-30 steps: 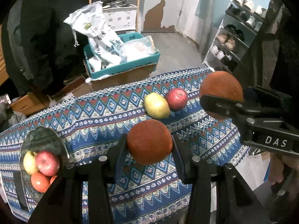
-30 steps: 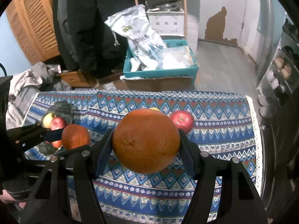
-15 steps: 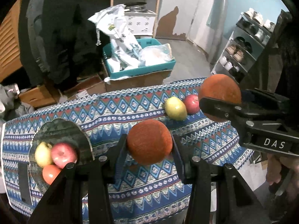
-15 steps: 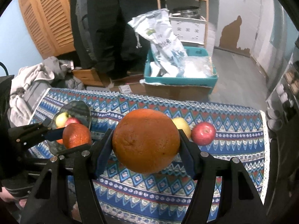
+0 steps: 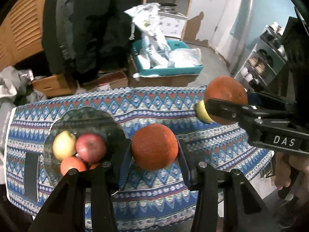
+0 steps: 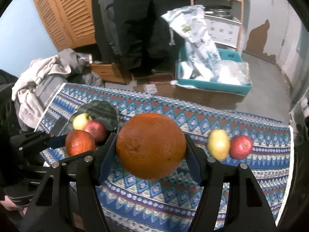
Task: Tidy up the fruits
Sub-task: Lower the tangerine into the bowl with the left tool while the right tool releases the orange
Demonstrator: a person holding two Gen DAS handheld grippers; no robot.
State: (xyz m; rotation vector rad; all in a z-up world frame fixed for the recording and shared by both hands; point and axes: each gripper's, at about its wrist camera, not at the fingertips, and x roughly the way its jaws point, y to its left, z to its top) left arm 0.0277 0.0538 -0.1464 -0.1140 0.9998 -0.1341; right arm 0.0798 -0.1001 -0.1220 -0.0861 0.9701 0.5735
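Note:
My left gripper [image 5: 154, 154] is shut on a small orange [image 5: 154, 143], held above the patterned tablecloth [image 5: 158, 104] just right of a glass plate [image 5: 87, 116]. The plate holds a yellow apple [image 5: 63, 145], a red apple [image 5: 90, 147] and an orange [image 5: 72, 166]. My right gripper [image 6: 151, 154] is shut on a bigger orange [image 6: 150, 145] over the middle of the table. A yellow fruit [image 6: 218, 147] and a red apple [image 6: 241, 147] lie side by side on the cloth to its right. The left gripper [image 6: 77, 145] with its orange [image 6: 80, 141] hangs beside the plate [image 6: 102, 110].
A person in dark clothes [image 6: 135, 29] stands behind the table. A teal crate [image 6: 212, 83] with bags sits on cardboard boxes on the floor. Clothes [image 6: 38, 77] are piled at the left, a shoe rack [image 5: 262, 61] stands at the right. A dark flat strip [image 5: 30, 176] lies left of the plate.
Both grippers have carried their oranges leftward across the table. The plate now sits closer to the left gripper, and the two loose fruits have slid toward the right of both views.

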